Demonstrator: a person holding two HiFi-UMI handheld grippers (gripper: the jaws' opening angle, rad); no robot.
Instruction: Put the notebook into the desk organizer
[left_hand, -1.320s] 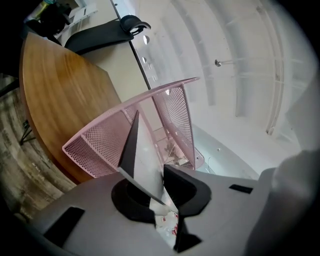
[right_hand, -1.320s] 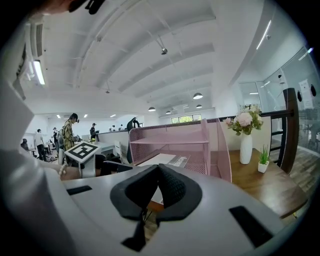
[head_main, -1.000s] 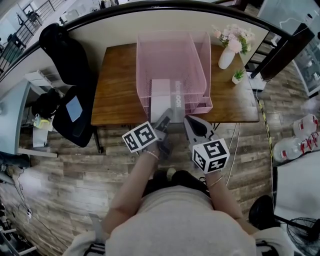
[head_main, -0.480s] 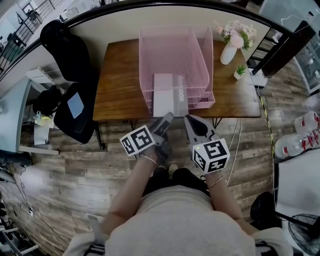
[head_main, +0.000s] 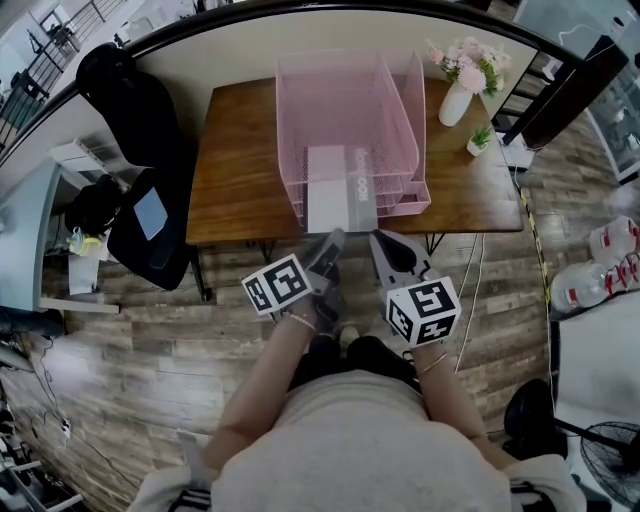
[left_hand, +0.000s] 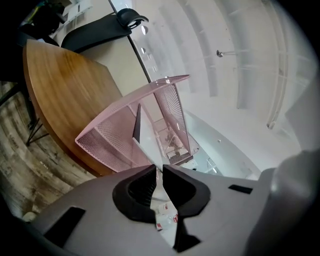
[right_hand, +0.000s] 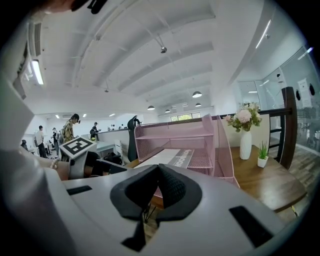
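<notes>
- Head view: the notebook (head_main: 340, 190) lies flat in the bottom tray of the pink desk organizer (head_main: 285, 120) on the desk (head_main: 235, 170). Its near end pokes out of the tray's front.
- Left gripper view: the left gripper (left_hand: 160, 169) is closing its jaws. Only a thin slit is left and nothing is in it. The notebook's near end sits just ahead of the tips.
- Right gripper view: the right gripper (right_hand: 157, 167) has its jaws pressed together and empty, short of the desk's front edge.

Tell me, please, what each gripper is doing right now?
Left gripper: closing, slim gap showing; notebook at its tips, not clearly pinched.
Right gripper: closed, empty.
</notes>
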